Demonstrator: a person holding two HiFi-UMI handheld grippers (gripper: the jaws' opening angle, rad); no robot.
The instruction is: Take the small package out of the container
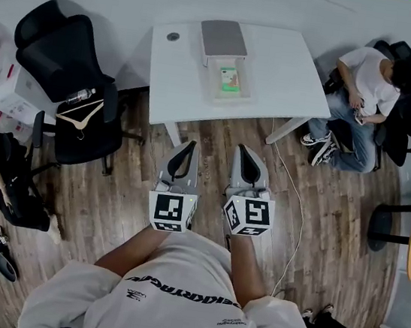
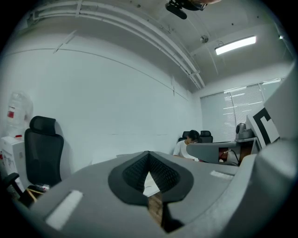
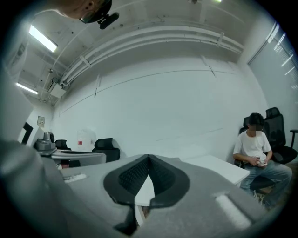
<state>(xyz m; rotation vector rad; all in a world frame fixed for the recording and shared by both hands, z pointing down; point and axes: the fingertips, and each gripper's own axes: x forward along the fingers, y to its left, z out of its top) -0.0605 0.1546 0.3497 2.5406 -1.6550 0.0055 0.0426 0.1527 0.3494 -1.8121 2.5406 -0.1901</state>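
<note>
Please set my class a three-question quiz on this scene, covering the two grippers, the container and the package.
1. Fill in: the jaws of the left gripper and the right gripper are both ____ (open or shut).
2. True or false: the package is already out of the container.
3. Which gripper touches the container on the table? A the left; B the right; C neither.

Key: 1 shut, with nothing between them. 2 false, it lies inside the container. 3 C, both are held over the floor, short of the table.
</note>
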